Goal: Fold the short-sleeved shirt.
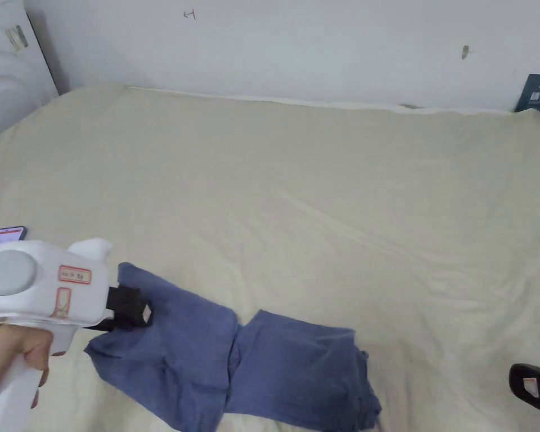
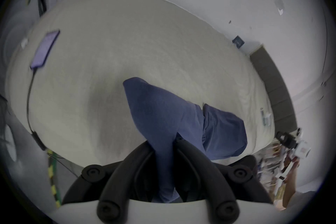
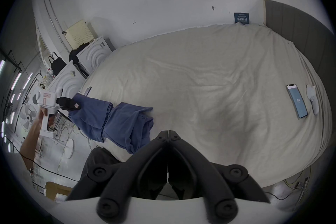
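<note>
Pinched between the left gripper's [image 2: 164, 148] 2 jaws: a fold of the blue short-sleeved shirt [image 1: 235, 365], lifted at that end, the rest bunched and twisted on the near edge of the bed [image 1: 319, 185]. Well apart to the right, the right gripper [image 3: 168, 134], jaws pressed together on nothing. Farther out, 1 phone [image 3: 297, 101] on the sheet. Probably barely begun: no neat fold yet, spreading flat and every fold still ahead.

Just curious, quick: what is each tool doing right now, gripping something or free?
Left tool: closed on the blue shirt, cloth pinched between both jaws.
Right tool: closed, holding nothing, off to the shirt's right.
</note>
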Motion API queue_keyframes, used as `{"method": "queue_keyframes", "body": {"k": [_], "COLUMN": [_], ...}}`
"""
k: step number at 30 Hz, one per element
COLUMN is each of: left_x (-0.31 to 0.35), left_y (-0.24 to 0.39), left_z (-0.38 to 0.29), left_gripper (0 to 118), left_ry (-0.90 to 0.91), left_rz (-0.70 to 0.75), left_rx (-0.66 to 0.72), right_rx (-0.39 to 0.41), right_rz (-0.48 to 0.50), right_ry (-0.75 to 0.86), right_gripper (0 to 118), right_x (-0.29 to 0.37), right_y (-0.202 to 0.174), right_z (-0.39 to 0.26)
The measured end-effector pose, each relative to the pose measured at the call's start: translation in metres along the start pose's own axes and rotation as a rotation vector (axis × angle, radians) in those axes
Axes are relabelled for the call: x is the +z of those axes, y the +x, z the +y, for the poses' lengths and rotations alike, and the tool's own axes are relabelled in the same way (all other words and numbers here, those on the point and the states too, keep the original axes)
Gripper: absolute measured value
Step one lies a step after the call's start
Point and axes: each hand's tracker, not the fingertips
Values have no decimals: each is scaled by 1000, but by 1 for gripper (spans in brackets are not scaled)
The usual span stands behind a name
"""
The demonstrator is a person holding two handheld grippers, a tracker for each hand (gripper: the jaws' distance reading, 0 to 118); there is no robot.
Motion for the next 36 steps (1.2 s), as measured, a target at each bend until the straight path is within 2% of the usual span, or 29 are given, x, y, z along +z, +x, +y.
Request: {"method": "queue_keyframes", "body": {"k": [3,5,8,17,18,19,20,21,22,23,24,25,26,27,28,29,30,32,34,35,36], "left_x": [-4,-10,-26,-122,-140,-157,-172,-176,-177,-168,-158,-143,-122,-109,-91,-82,-75,-78,-112,-132,-150], "left_y": [54,87,127,259,277,293,305,309,312,322,318,309,295,292,273,258,239,197,176,169,169], "left_z": [-1,0,1,-39,-50,-61,-71,-84,-85,-85,-84,-82,-82,-68,-61,-51,-44,-42,-43,-48,-55], "left_gripper": [7,7,7,10,34,83,118,109,106,105,97,65,0,0,0,0,0,0,0,0,0], "left_ry": [-49,-70,-104,-234,-249,-244,-252,-281,-259,-298,-322,-307,-243,-173,-85,-87,-82,-13,-68,-96,-126], "left_rz": [139,176,180,373,386,351,262,138,32,6,-35,-92,-137,-168,-128,-53,68,337,765,852,878], "left_rx": [-149,-215,-293,-629,-674,-705,-693,-704,-626,-562,-492,-462,-477,-509,-481,-431,-368,-364,-353,-386,-411], "right_rx": [57,80,65,7,-6,-25,-42,-55,-61,-64,-71,-76,-77,-78,-79,-79,-79,-78,-76,-78,-80], "right_rz": [-70,-82,-77,-79,-80,-81,-85,-91,-91,-88,-90,-94,-93,-92,-92,-87,-74,-58,-41,-32,-26], "right_ry": [53,58,63,107,111,107,102,97,98,101,103,101,101,100,101,103,102,100,98,94,93], "right_gripper": [0,0,0,0,0,0,0,0,0,0,0,0,0,0,0,0,0,0,0,0,0], "right_x": [13,22,33,61,61,61,61,62,65,68,70,71,72,72,71,70,68,64,60,59,59], "right_y": [3,9,21,45,47,49,51,52,53,54,55,57,58,59,61,61,62,62,60,59,57], "right_z": [-6,-8,-11,-27,-29,-31,-32,-34,-36,-38,-38,-38,-37,-36,-35,-35,-33,-31,-30,-30,-32]}}
